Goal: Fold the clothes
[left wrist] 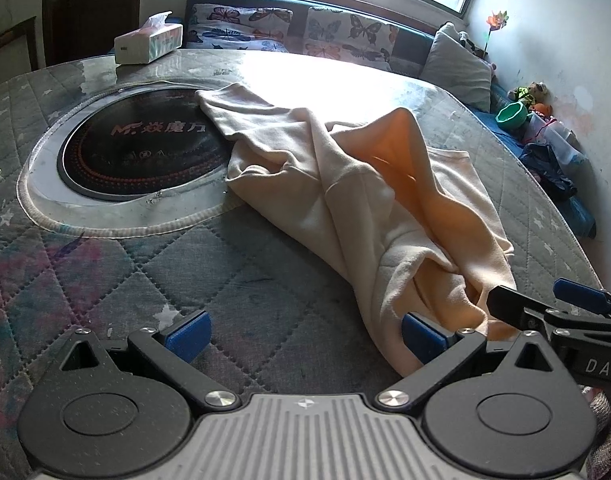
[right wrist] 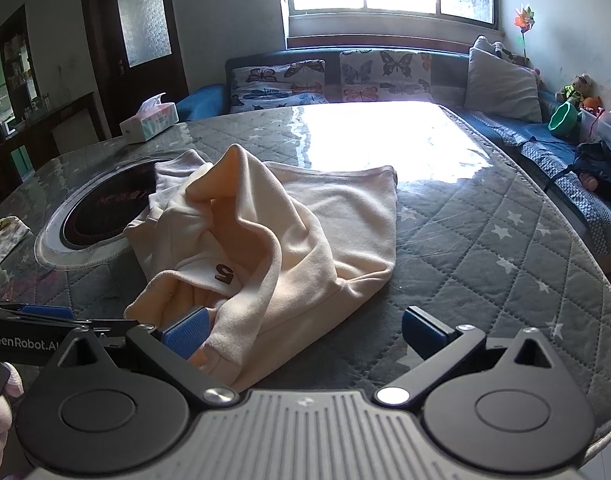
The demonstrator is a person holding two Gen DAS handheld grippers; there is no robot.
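Note:
A cream sweatshirt lies crumpled on the quilted grey table cover, one sleeve stretched over the round black cooktop. In the right wrist view the sweatshirt shows a dark "5" mark and a raised peak. My left gripper is open; its right blue pad touches the garment's near hem. My right gripper is open; its left pad sits against the near hem. The right gripper's fingers show at the right edge of the left wrist view; the left gripper shows at the left edge of the right wrist view.
A round black induction cooktop is set in the table at left. A tissue box stands at the far left corner. A sofa with butterfly cushions lies behind, with a green bowl and toys at right.

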